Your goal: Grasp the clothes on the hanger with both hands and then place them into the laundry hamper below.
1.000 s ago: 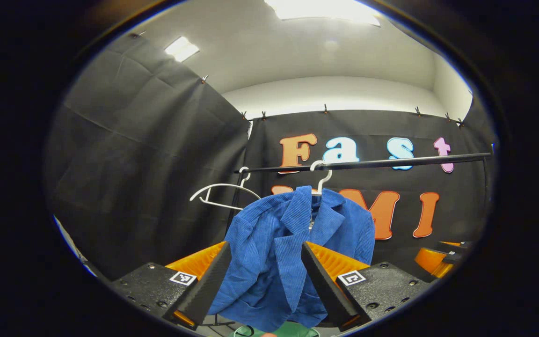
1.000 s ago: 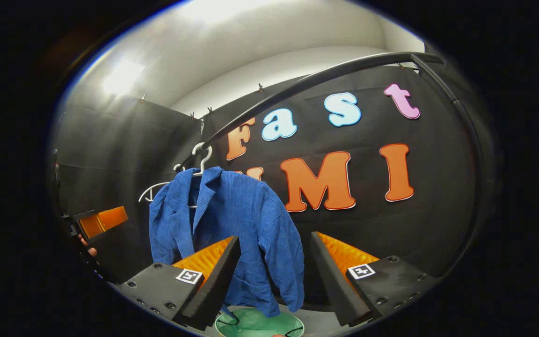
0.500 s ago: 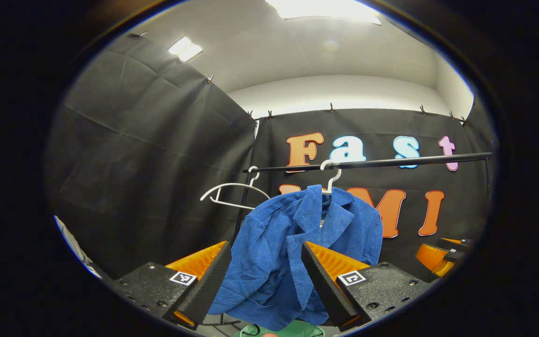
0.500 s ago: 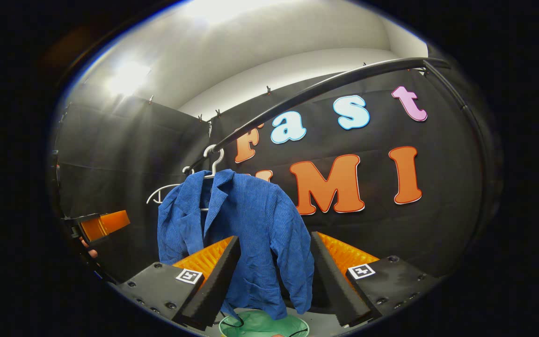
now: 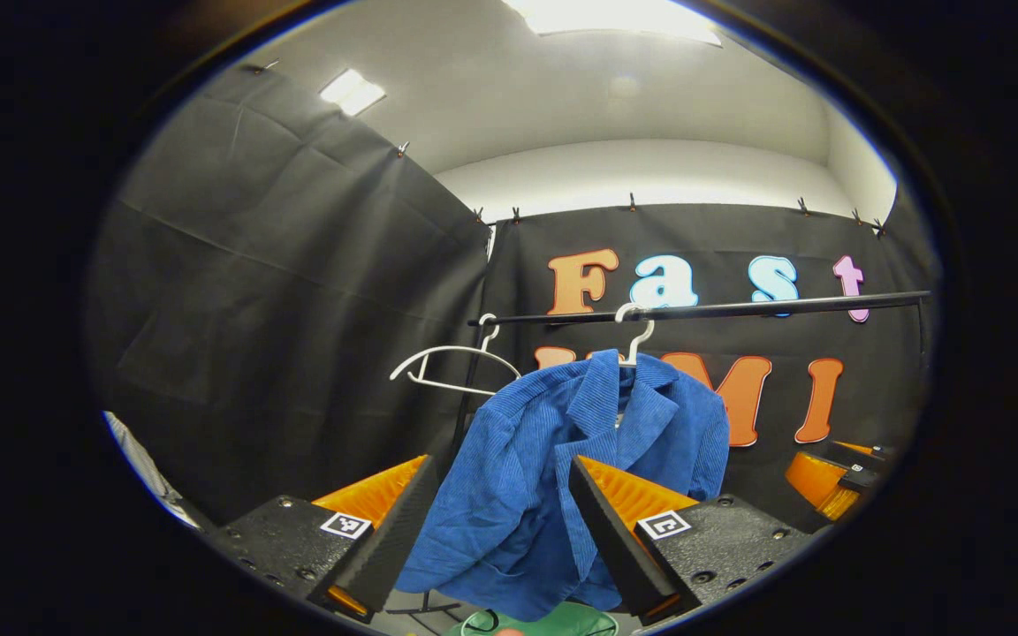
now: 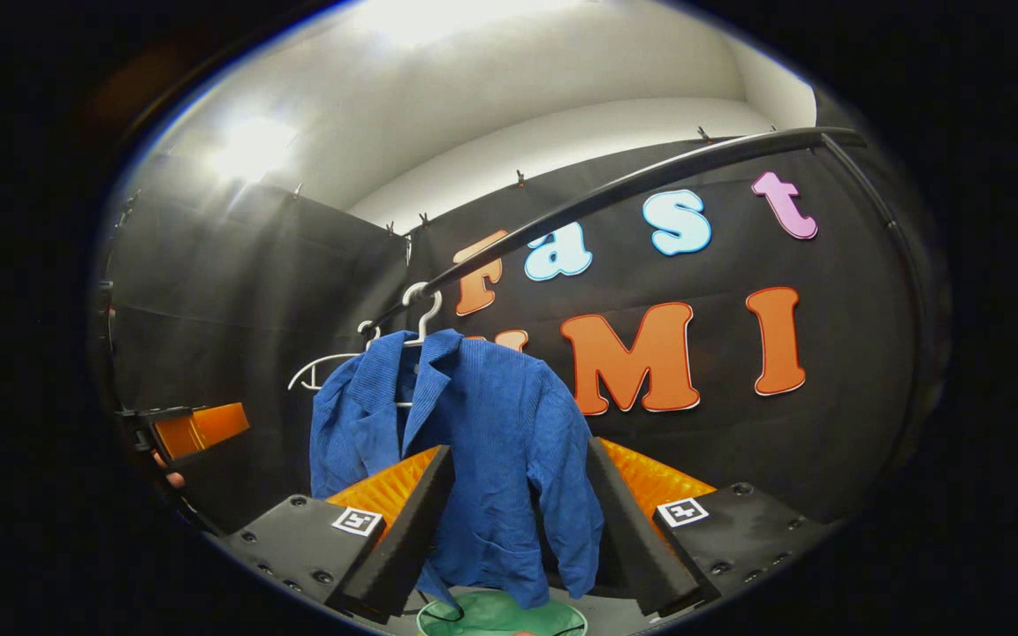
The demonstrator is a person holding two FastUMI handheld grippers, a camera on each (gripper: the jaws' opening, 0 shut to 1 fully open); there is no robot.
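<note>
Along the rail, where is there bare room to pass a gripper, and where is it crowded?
The rail is bare from the blue jacket out to its far end. Crowded at the other end: the jacket's hanger and an empty white hanger hang close together.

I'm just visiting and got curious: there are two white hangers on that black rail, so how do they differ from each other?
The white hanger nearer the rail's end is bare, while the other white hanger carries a blue corduroy jacket, so only its hook shows. The bare one hangs turned at an angle, its arms plain to see; the loaded one's arms are hidden under the jacket's collar. Both hook over the same black rail.
</note>
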